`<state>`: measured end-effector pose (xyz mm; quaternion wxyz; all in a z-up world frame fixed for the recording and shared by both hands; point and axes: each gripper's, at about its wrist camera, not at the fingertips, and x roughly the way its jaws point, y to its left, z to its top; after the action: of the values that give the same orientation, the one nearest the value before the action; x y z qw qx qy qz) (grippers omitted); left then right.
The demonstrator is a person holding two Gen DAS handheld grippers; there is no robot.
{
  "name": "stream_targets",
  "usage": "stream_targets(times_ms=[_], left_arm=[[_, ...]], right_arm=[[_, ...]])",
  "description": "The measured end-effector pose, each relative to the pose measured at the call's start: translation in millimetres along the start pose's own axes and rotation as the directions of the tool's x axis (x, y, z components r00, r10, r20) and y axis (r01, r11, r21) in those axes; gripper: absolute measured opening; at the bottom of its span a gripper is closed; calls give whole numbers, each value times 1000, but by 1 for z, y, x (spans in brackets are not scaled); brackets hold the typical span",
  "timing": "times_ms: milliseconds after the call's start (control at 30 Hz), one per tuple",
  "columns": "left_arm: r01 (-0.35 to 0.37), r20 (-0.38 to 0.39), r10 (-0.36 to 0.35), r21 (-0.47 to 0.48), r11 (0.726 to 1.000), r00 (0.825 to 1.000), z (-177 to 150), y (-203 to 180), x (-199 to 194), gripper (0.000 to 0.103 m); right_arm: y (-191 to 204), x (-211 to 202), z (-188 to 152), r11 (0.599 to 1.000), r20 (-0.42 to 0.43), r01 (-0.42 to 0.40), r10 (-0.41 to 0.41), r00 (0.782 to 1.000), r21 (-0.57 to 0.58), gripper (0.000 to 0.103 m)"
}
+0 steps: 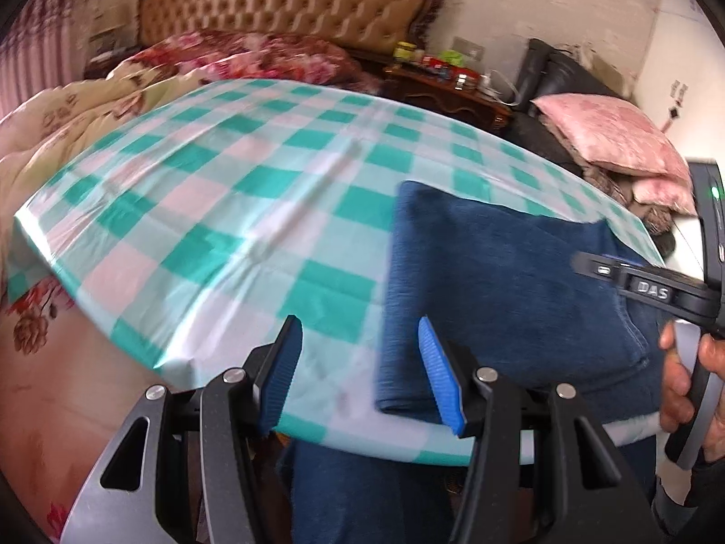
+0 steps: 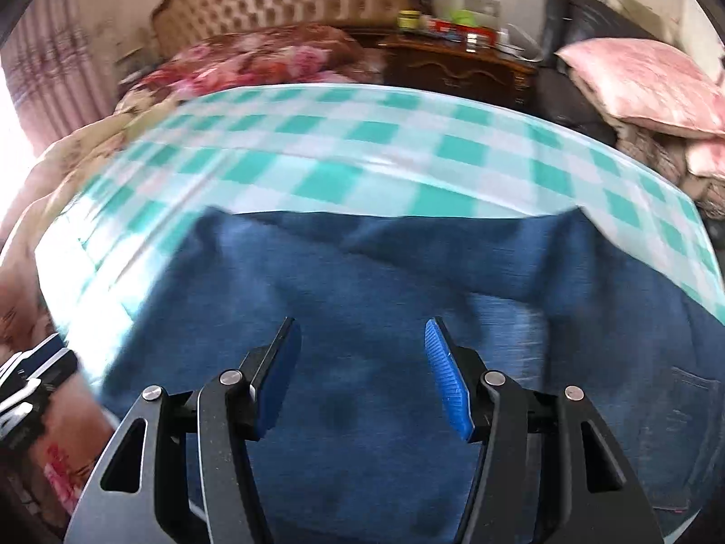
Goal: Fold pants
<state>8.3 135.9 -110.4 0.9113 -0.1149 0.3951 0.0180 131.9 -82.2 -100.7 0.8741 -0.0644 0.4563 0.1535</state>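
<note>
The blue denim pants (image 1: pixel 498 281) lie folded on a green-and-white checked tablecloth (image 1: pixel 226 208), toward its right side. More blue fabric hangs below the table's near edge. My left gripper (image 1: pixel 362 371) is open above the near edge, its right pad over the pants' left border, with nothing between the pads. In the right wrist view the pants (image 2: pixel 362 299) fill the foreground. My right gripper (image 2: pixel 362 376) hovers open over them, the pads pressing on nothing. A hand (image 1: pixel 684 371) holds the right tool's black body (image 1: pixel 652 292) over the pants' right part.
Behind the table is a bed with floral quilts (image 1: pixel 253 52) and a tufted headboard (image 1: pixel 290 0). A dark nightstand (image 1: pixel 448 86) carries small jars and boxes. A black sofa with pink pillows (image 1: pixel 607 136) stands at the right. The cloth (image 2: pixel 317 163) beyond the pants is bare.
</note>
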Motion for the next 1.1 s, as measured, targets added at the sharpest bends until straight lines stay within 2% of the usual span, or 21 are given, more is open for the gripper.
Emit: stream_targets(times_ms=[133, 233, 333, 367, 400, 433, 467, 500, 533, 600, 700, 800, 833, 900, 1000, 1100], left_arm=[[28, -14, -27, 61, 998, 1000, -2, -20, 8, 54], [52, -34, -49, 92, 994, 998, -5, -28, 15, 54], [8, -72, 0, 110, 994, 997, -9, -22, 29, 54], [-27, -85, 35, 91, 995, 996, -10, -14, 33, 54], [-35, -90, 41, 66, 997, 995, -9, -5, 35, 54], [-28, -87, 30, 17, 999, 996, -5, 7, 35, 54], [-54, -75, 54, 9, 999, 996, 1, 12, 34, 54], [-89, -57, 91, 30, 996, 994, 8, 13, 33, 52], [-91, -45, 93, 42, 995, 995, 15, 13, 33, 52], [-54, -13, 55, 60, 997, 998, 38, 4, 33, 52], [-1, 6, 0, 162, 987, 1000, 63, -25, 42, 52], [76, -55, -63, 276, 958, 996, 75, -64, 69, 52], [104, -84, -81, 323, 941, 993, 76, -77, 81, 52], [154, -136, -112, 359, 921, 984, 75, -90, 99, 52], [126, -186, -58, 379, 917, 981, 71, -90, 127, 52], [123, -185, -59, 356, 926, 981, 76, -73, 138, 49]], right_arm=[[32, 15, -2, 998, -33, -47, 46, 998, -35, 56], [45, 28, -7, 997, -64, -24, 19, 998, -78, 56], [38, 35, -13, 995, -66, 27, -33, 997, -92, 56], [32, 34, -15, 996, -65, 37, -43, 997, -85, 56], [24, 32, -16, 996, -63, 51, -56, 996, -72, 58], [17, 31, -18, 997, -64, 55, -59, 996, -60, 58], [10, 30, -20, 997, -66, 58, -61, 996, -44, 63], [3, 29, -22, 998, -68, 58, -60, 996, -25, 66], [-1, 28, -23, 998, -69, 56, -57, 996, -16, 66], [-6, 24, -26, 997, -68, 71, -71, 995, -11, 67], [-10, 21, -28, 996, -71, 84, -83, 994, 1, 67], [-14, 18, -29, 996, -76, 90, -89, 993, 7, 67], [-15, 17, -30, 996, -76, 93, -92, 993, 9, 67], [-20, 13, -33, 995, -79, 96, -94, 992, 21, 67], [-27, 5, -37, 995, -73, 89, -86, 994, 41, 67], [-29, -6, -38, 996, -51, 59, -56, 997, 64, 67]])
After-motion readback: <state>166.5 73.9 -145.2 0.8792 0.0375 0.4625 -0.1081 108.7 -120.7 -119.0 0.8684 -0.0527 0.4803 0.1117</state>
